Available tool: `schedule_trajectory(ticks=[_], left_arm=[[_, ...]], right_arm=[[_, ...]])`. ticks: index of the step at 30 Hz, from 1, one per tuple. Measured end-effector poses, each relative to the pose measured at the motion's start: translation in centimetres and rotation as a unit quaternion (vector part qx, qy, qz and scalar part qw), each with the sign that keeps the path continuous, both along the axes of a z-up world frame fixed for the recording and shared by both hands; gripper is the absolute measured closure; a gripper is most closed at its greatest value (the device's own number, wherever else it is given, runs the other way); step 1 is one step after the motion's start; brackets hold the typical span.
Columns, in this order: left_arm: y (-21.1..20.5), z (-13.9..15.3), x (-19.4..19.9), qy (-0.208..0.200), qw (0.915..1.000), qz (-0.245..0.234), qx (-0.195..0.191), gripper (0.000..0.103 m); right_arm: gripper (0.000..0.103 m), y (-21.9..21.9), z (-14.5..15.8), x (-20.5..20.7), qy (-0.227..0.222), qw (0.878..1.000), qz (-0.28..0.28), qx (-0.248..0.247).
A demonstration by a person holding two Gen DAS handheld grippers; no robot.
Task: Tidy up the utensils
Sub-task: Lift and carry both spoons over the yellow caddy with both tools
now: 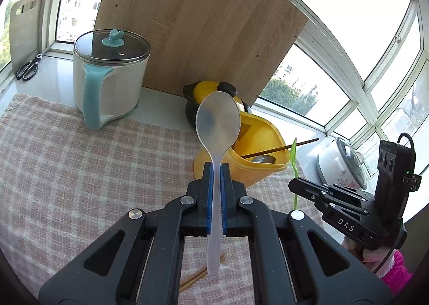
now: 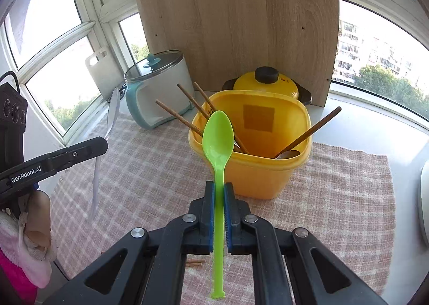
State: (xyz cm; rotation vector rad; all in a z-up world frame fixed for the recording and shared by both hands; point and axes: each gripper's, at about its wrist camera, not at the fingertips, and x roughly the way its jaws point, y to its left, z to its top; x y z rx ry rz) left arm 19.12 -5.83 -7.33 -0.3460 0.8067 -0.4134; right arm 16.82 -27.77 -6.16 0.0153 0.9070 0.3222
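My left gripper (image 1: 216,171) is shut on a clear plastic spoon (image 1: 217,120), bowl up, held above the checked cloth (image 1: 80,171). My right gripper (image 2: 219,188) is shut on a green plastic spoon (image 2: 217,138), bowl up, just in front of the yellow tub (image 2: 268,176). The tub holds several wooden chopsticks (image 2: 182,117) and a wooden-handled metal spoon (image 2: 308,133). In the left wrist view the tub (image 1: 257,144) stands right of the clear spoon, and the right gripper (image 1: 295,180) with the green spoon (image 1: 293,149) is beyond it. The left gripper (image 2: 103,142) with the clear spoon (image 2: 112,114) shows at the left of the right wrist view.
A white and teal electric pot (image 1: 110,77) with glass lid stands at the back left. A yellow lidded pot (image 2: 265,82) sits behind the tub against a leaning wooden board (image 2: 241,23). Scissors (image 1: 28,67), a rice cooker (image 1: 343,163) and loose chopsticks (image 1: 195,278) are around.
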Motion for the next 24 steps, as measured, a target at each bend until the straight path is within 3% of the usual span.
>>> schedule_trajectory(ticks=[14,24], left_arm=[[-5.1,3.9,2.7,-0.055,0.9983,-0.012,-0.016,0.100],[-7.5,4.4,5.4,-0.060,0.9980,-0.005,-0.021,0.100]], right_arm=[[0.099,-2.6,5.5,1.6,-0.084,0.996,-0.015,0.002],[0.099,-4.3,7.4,4.5,-0.114,0.993,-0.021,0.025]])
